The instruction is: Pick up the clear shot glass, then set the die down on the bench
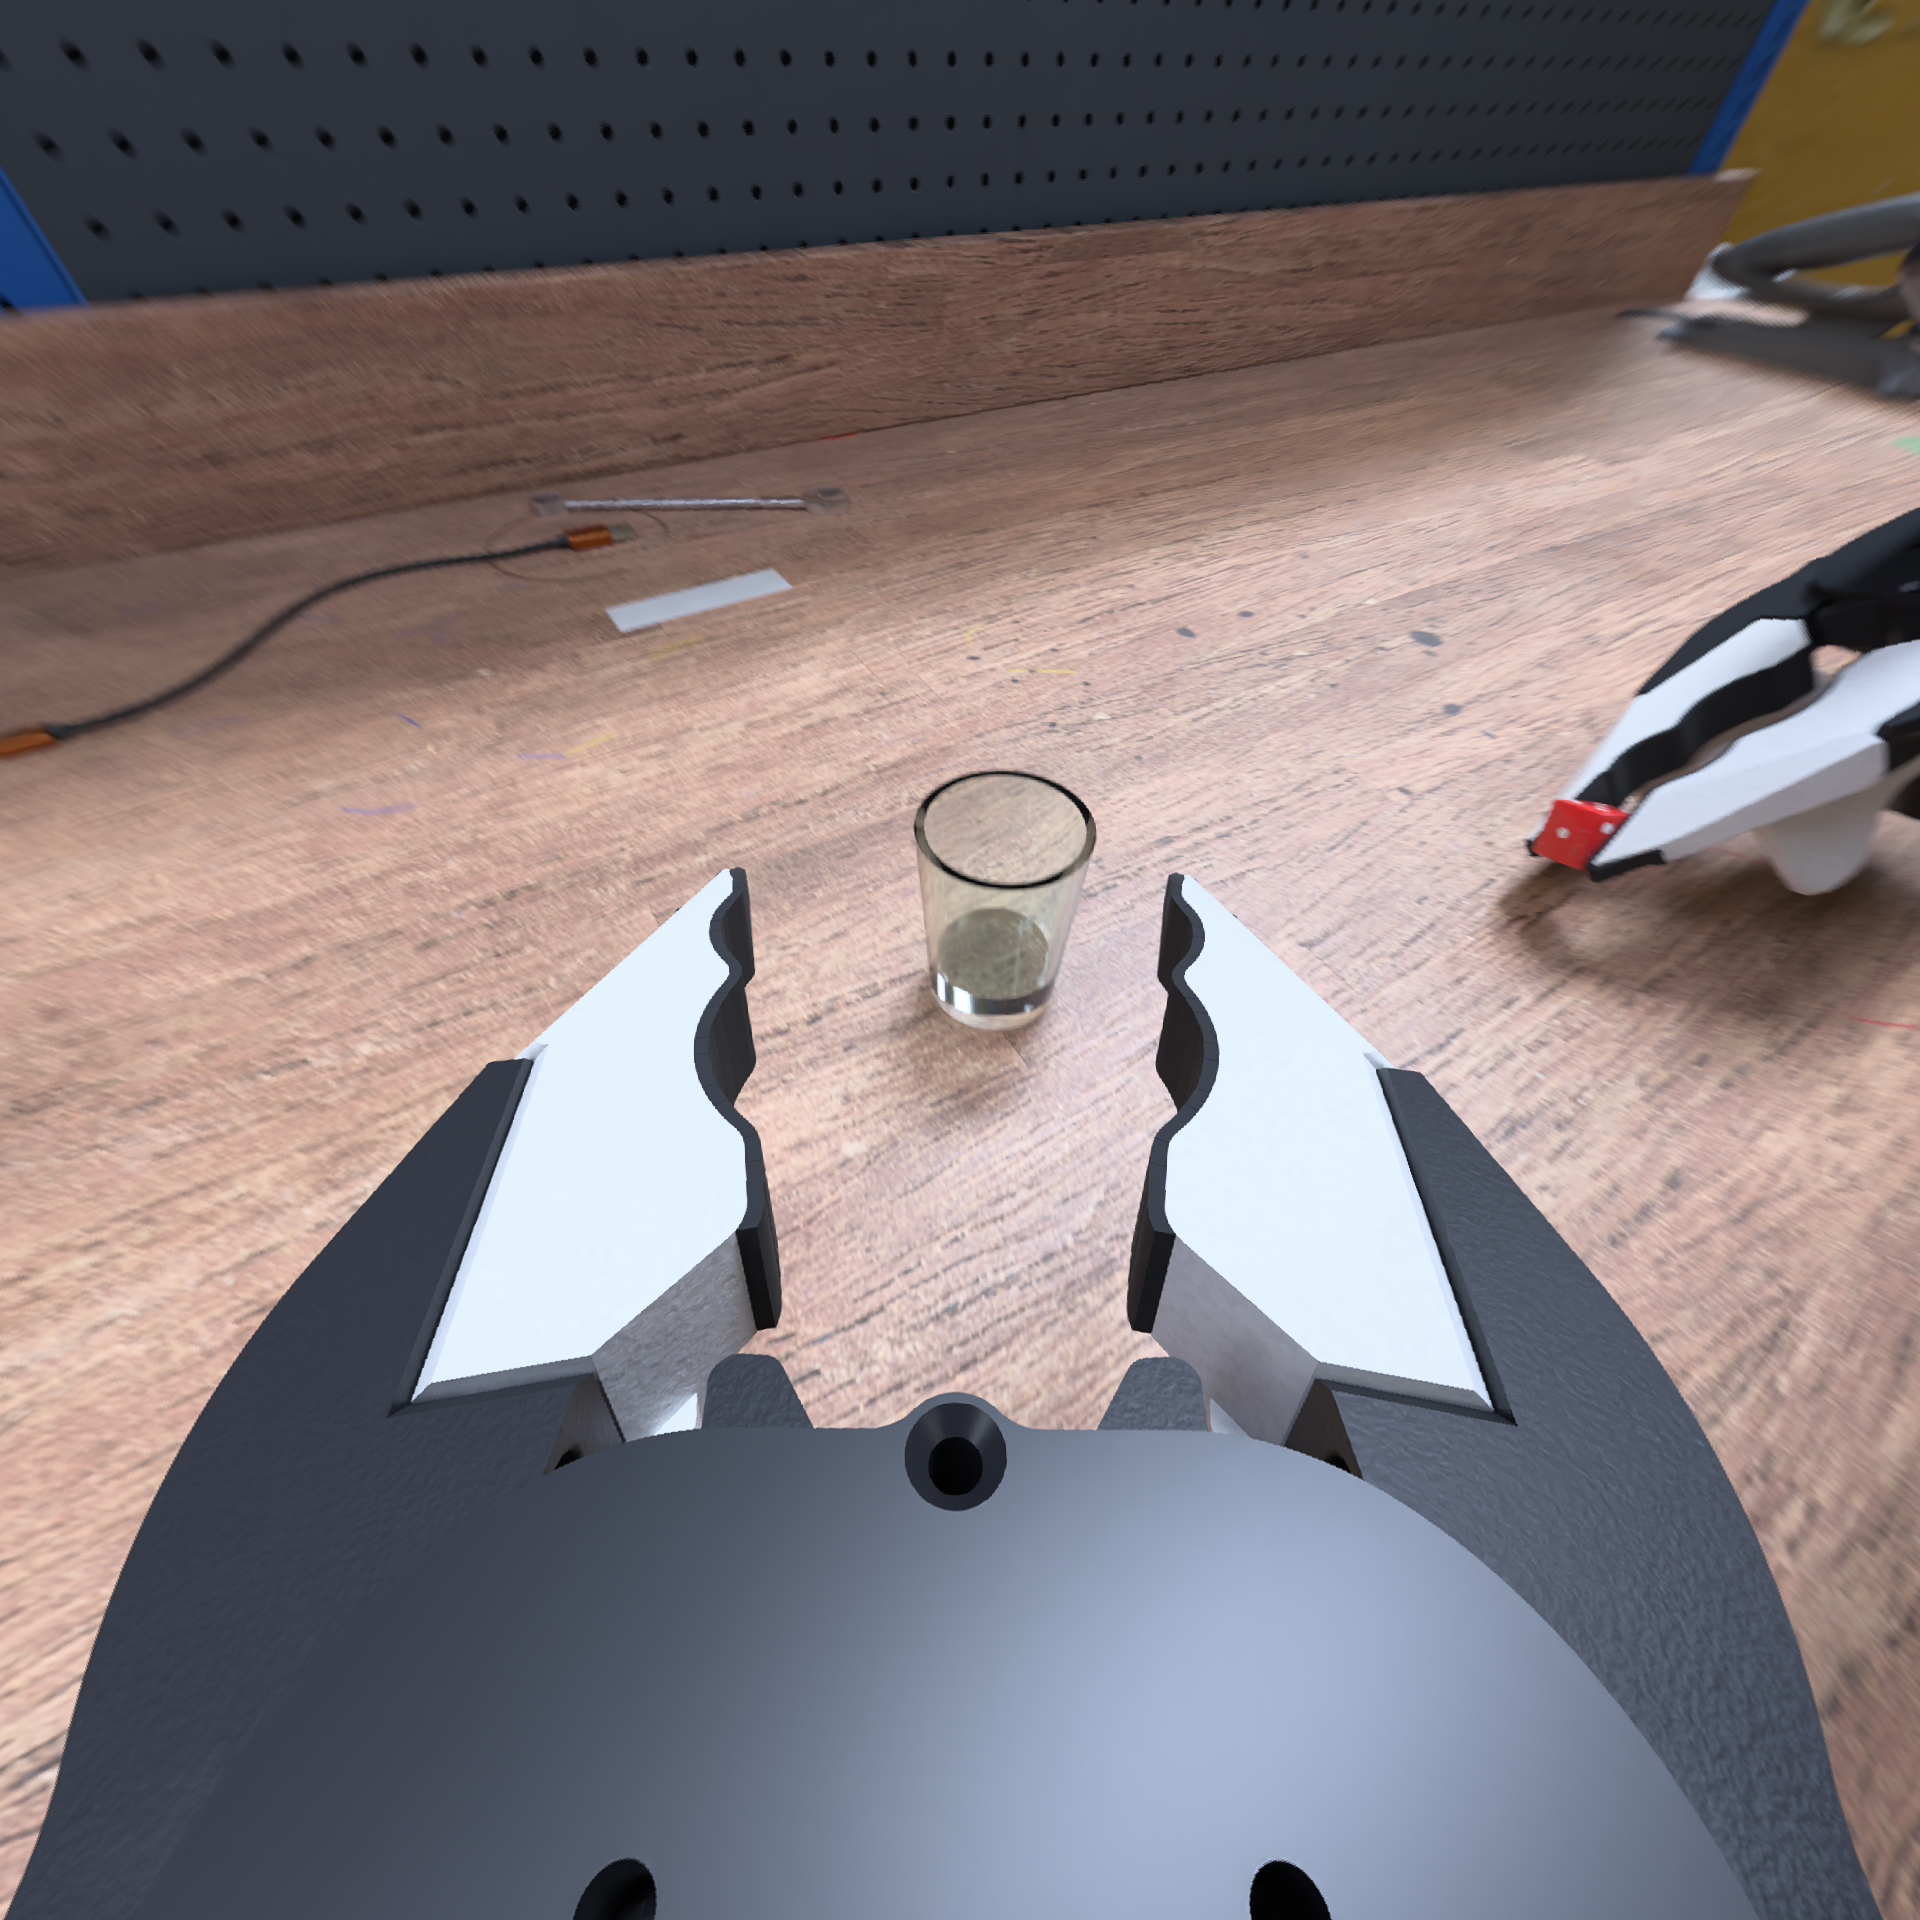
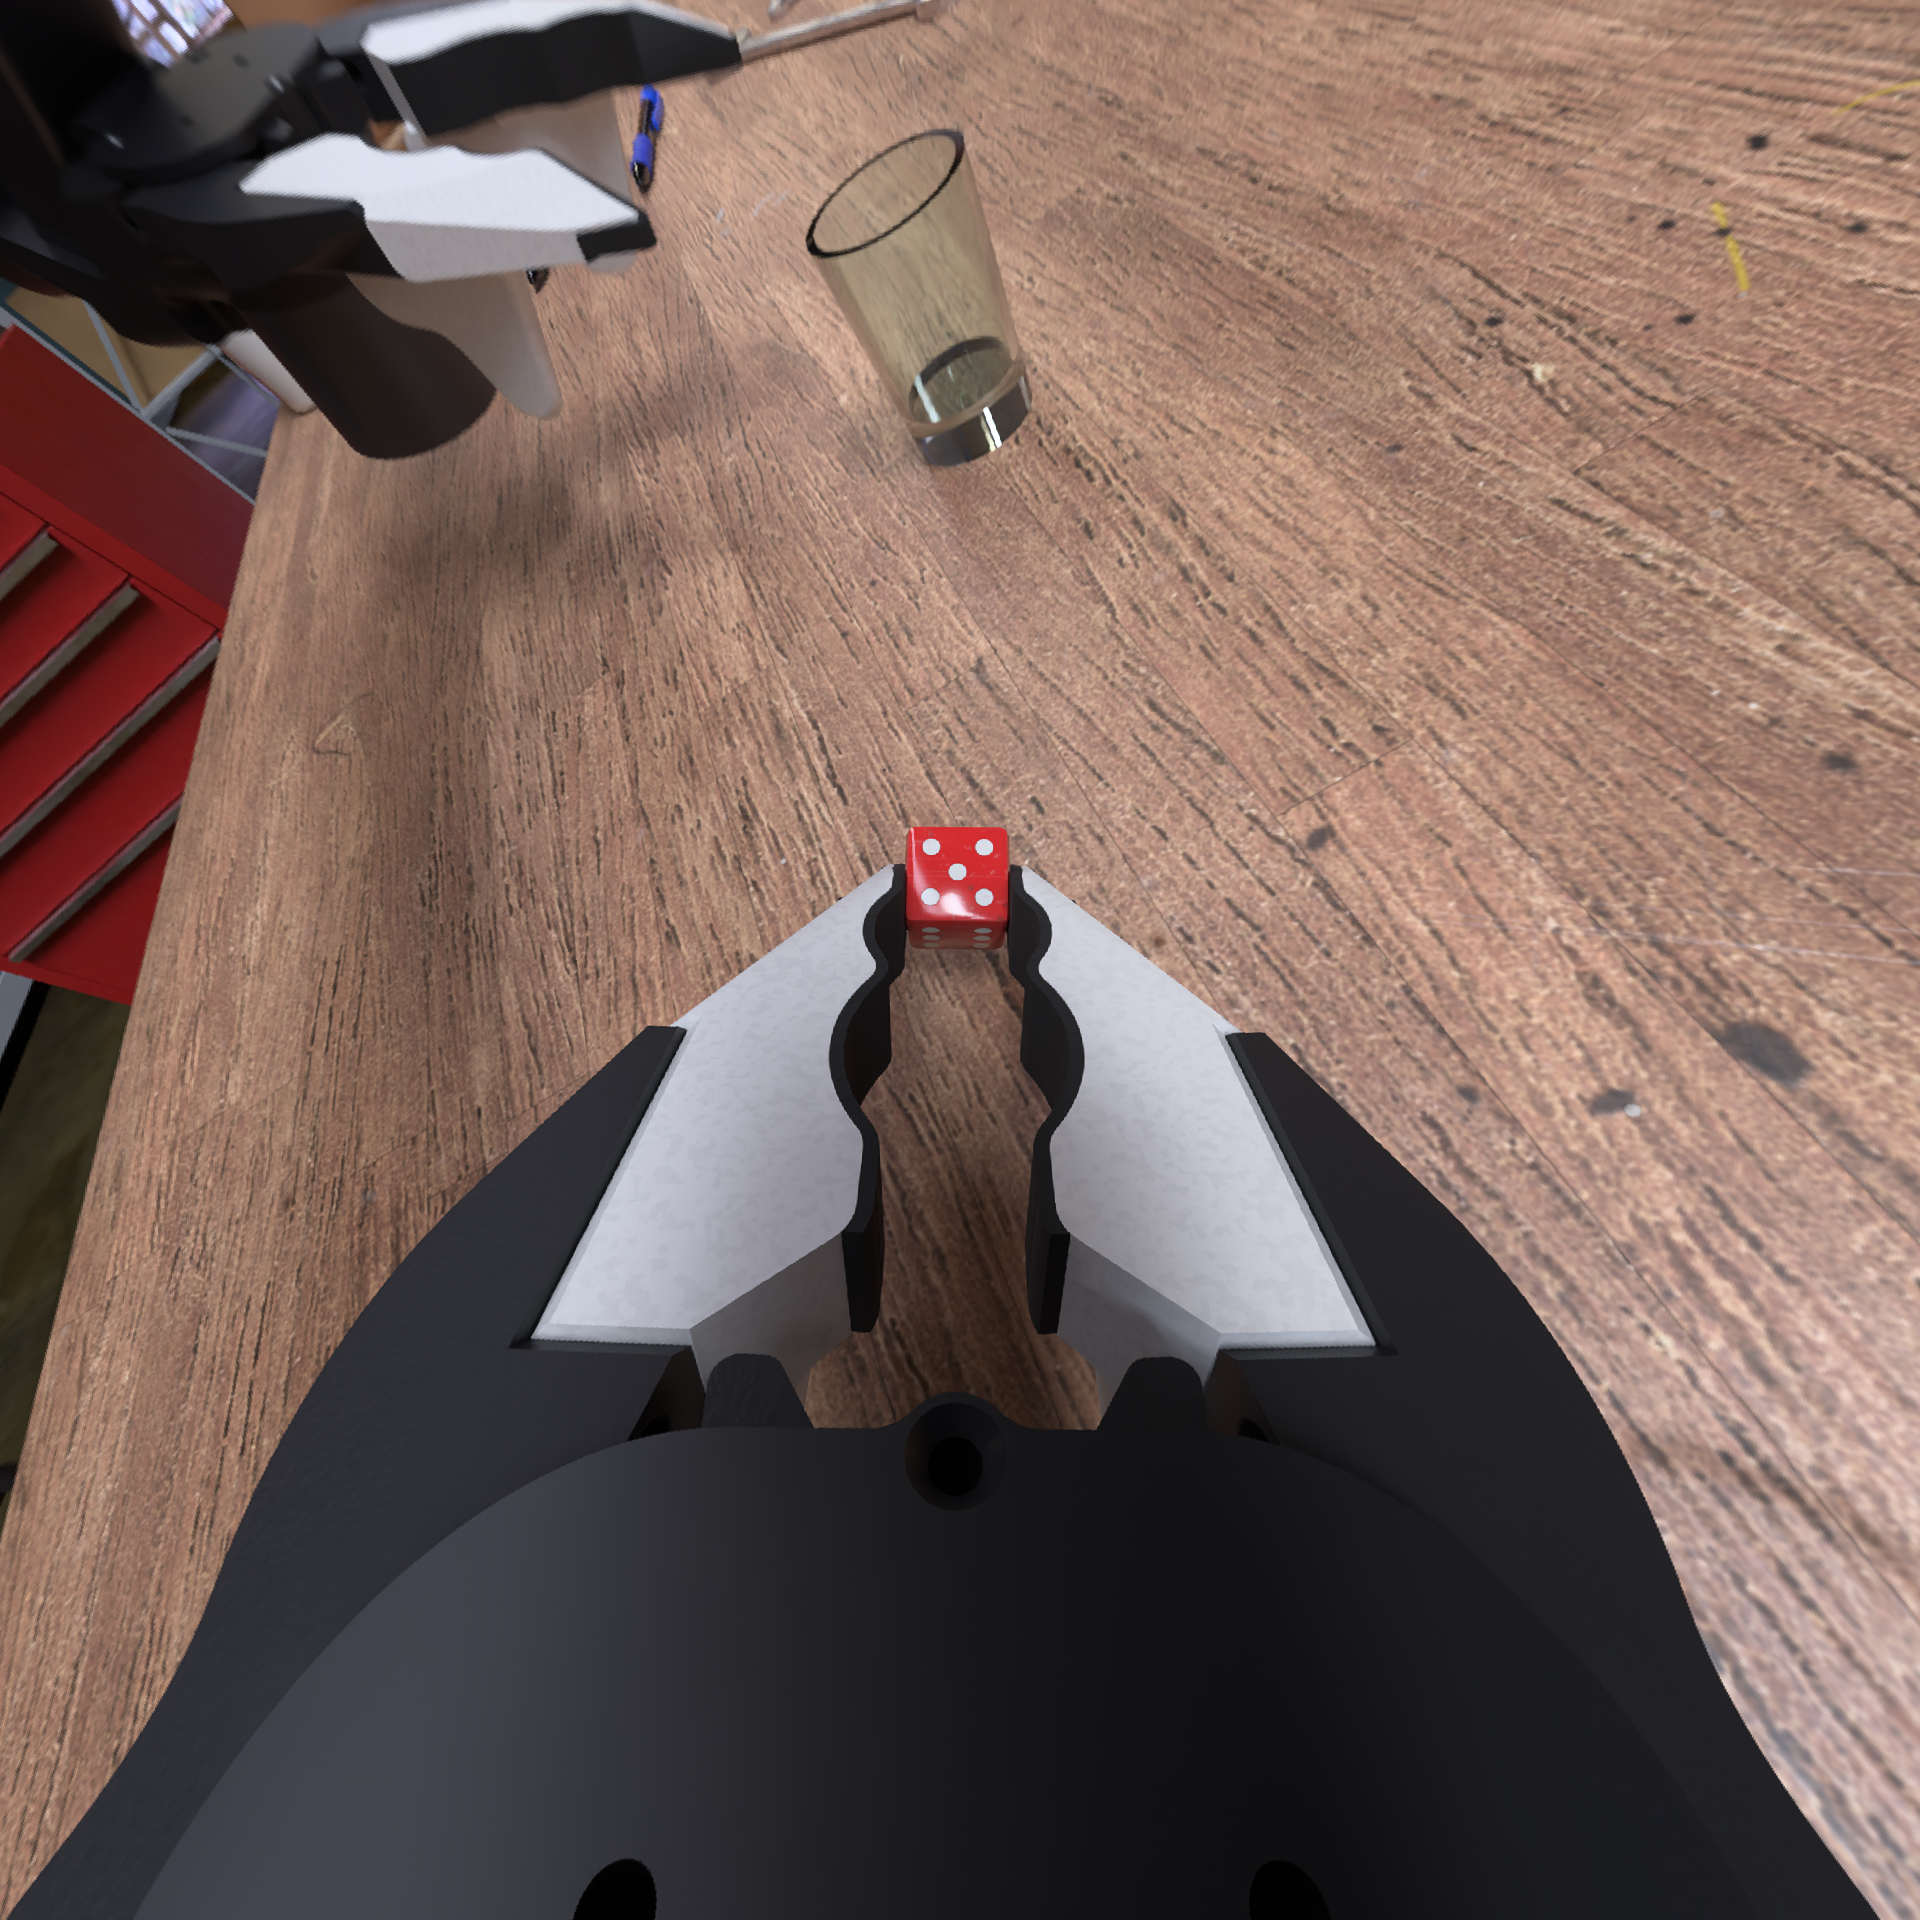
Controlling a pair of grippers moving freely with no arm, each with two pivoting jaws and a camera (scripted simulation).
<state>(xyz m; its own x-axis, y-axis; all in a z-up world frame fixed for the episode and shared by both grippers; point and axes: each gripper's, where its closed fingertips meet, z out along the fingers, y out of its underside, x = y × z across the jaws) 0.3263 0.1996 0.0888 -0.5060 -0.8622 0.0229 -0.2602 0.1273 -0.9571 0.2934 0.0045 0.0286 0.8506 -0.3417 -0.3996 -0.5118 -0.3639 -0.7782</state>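
Left wrist view shows the left gripper (image 1: 956,894) spread wide with nothing between its jaws, the clear shot glass (image 1: 1003,899) upright on the wooden bench (image 1: 1351,1143) just ahead of its fingertips and untouched. Off to the right, the right gripper (image 2: 957,883) pinches the red die (image 2: 957,885) at its fingertips, low over the bench, well apart from the glass

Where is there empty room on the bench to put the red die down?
Bare wood lies just ahead of the die, between the right gripper and the shot glass, and all along the bench to the glass's right. It is tighter near the glass, where the open left gripper hovers, and by the cable and white strip at the back.
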